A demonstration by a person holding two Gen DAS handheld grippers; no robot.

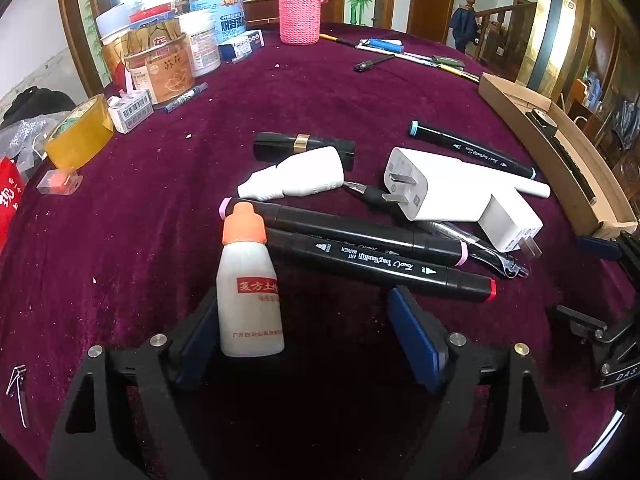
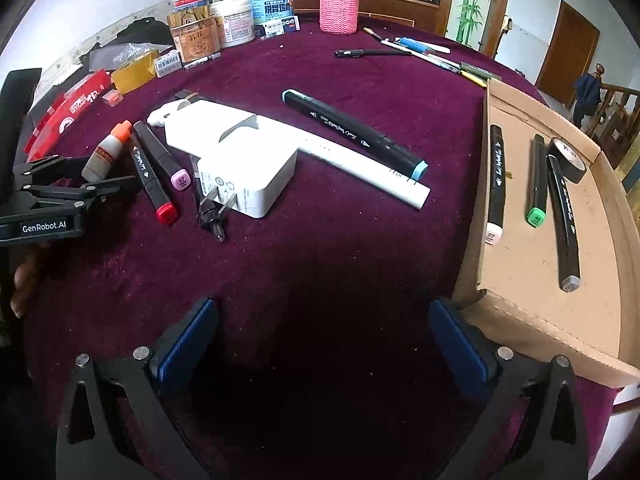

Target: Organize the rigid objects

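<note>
A small white bottle with an orange cap (image 1: pixel 250 292) stands upright on the purple cloth between the jaws of my left gripper (image 1: pixel 304 300). It stands close by the left pad (image 1: pixel 198 334), and the right pad is well apart from it, so the gripper is open. The right wrist view shows the same bottle (image 2: pixel 106 152) and the left gripper (image 2: pixel 108 184) at the left edge. Behind the bottle lie a pink-capped marker (image 1: pixel 360 228) and a red-capped marker (image 1: pixel 384 266). My right gripper (image 2: pixel 322 312) hangs open over bare cloth, beside the cardboard tray (image 2: pixel 532 280).
The tray holds three markers (image 2: pixel 496 184) and a black tape roll (image 2: pixel 568 158). Two white chargers (image 2: pixel 248 168), a white tube (image 2: pixel 360 166) and a teal-capped marker (image 2: pixel 356 132) lie mid-table. Jars (image 1: pixel 164 70), a pink knitted flask (image 1: pixel 298 10), yellow tape (image 1: pixel 78 132) and pens (image 1: pixel 404 54) line the far side.
</note>
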